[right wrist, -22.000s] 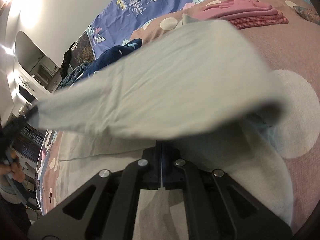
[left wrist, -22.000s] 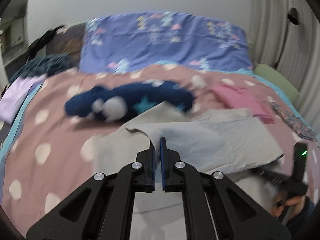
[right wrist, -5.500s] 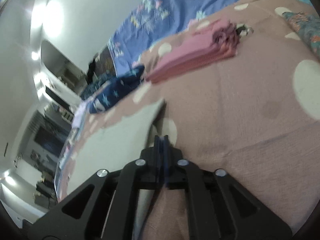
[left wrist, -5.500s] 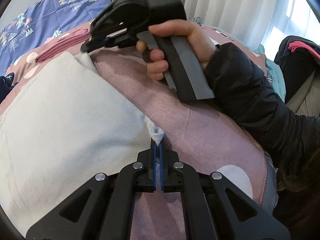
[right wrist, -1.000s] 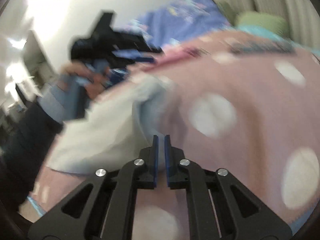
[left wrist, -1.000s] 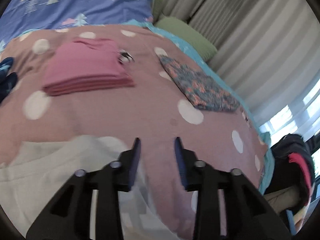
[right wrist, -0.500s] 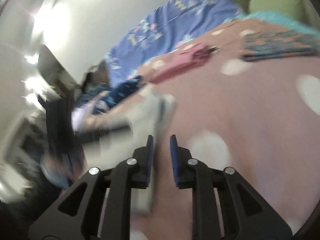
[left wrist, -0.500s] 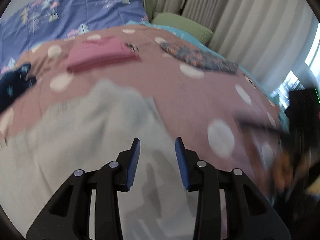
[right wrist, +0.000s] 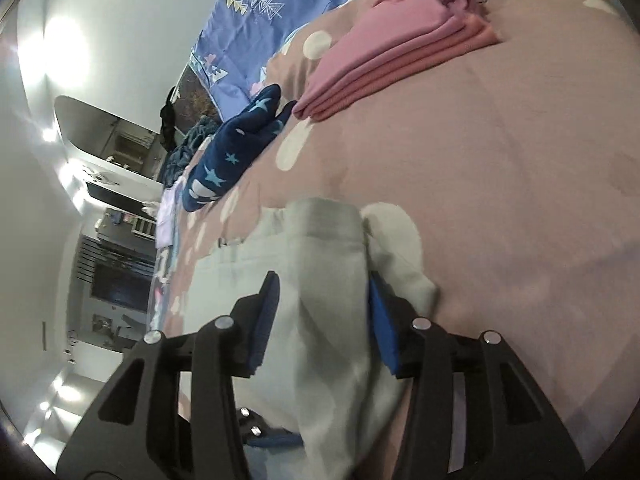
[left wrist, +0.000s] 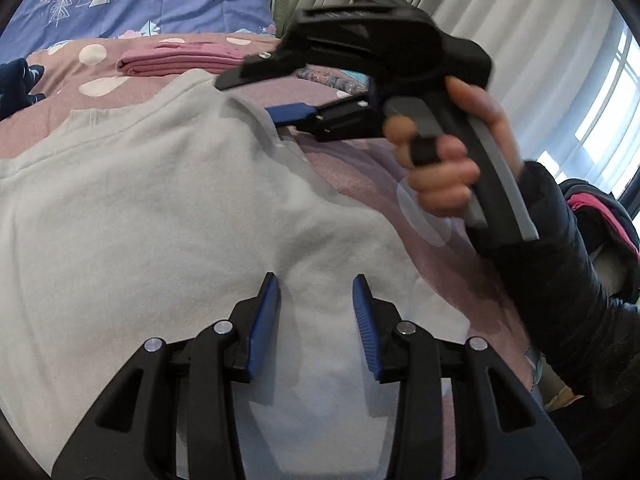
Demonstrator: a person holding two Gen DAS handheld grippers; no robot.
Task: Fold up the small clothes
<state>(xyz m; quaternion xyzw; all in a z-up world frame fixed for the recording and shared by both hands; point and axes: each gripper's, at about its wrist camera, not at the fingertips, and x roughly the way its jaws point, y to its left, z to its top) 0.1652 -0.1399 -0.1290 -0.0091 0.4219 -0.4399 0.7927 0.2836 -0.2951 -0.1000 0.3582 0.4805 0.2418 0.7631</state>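
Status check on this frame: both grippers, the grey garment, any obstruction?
Left gripper opening above grey garment, nothing gripped. Right gripper opening, garment edge between jaws. Pink folded stack well clear.

One pale grey garment (left wrist: 168, 216) lies spread near on the bed. One stack of folded pink clothes (right wrist: 392, 52) sits far right. One navy star-patterned piece (right wrist: 236, 148) lies far left. Two grippers, one visible hand (left wrist: 452, 148).

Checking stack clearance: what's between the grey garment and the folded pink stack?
Right wrist view: only bare dotted bedspread between the grey garment and the pink stack; the navy star garment lies off to the side.
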